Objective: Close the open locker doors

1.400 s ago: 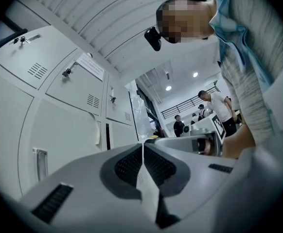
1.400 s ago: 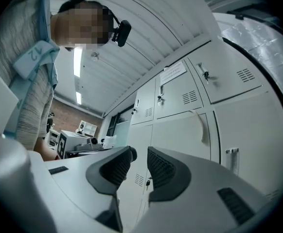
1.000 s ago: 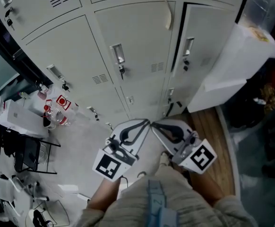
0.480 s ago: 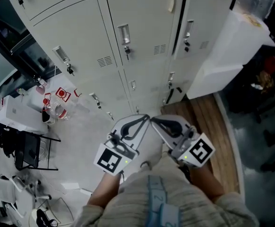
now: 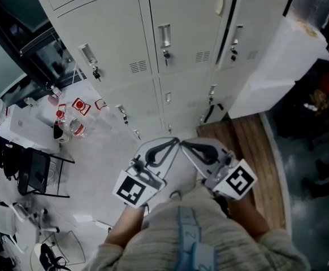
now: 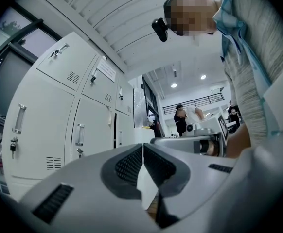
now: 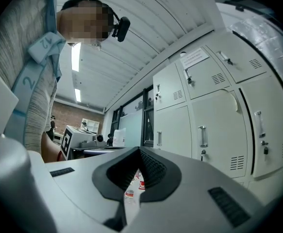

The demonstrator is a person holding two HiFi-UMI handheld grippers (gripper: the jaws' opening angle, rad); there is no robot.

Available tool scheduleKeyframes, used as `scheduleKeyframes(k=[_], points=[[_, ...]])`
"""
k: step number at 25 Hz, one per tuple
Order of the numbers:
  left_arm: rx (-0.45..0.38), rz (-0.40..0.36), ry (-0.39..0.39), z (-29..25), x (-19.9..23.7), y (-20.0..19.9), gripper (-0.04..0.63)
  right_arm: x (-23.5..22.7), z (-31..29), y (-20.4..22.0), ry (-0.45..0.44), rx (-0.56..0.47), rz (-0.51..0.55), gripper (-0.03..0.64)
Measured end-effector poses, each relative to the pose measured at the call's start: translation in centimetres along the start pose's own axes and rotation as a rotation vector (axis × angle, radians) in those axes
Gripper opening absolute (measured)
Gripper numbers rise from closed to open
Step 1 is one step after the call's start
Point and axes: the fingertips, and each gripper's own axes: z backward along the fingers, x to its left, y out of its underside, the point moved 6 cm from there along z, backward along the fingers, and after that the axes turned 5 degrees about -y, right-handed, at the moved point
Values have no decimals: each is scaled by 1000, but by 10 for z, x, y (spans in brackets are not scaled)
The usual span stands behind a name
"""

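I'm running L gripper (image 5: pixel 174 144) and R gripper (image 5: pixel 185 145) fully closed, both empty; ajar locker door (image 5: pixel 255 24) is sitting at 1 o'clock, well apart. Risk: closed tips skidding off paint, door rebounding open.

Lockers (image 5: pixel 182 16) ahead, bottles (image 5: pixel 69 124) left, box (image 5: pixel 280 66) right

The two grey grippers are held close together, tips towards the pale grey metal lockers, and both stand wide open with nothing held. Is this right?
Not wide open: both are shut. The left gripper view shows the left gripper with jaws together, the right gripper view the same for the right gripper. They are close together, tips towards the pale grey metal lockers, holding nothing.
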Motion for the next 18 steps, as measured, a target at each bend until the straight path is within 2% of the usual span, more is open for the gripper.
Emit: scheduleKeyframes(k=[8, 18], points=[[8, 27, -3, 16, 5, 5, 6, 11, -10, 6, -13, 18, -12, 2], [1, 28, -11, 11, 28, 4, 5, -3, -30, 7, -26, 38, 2, 2]])
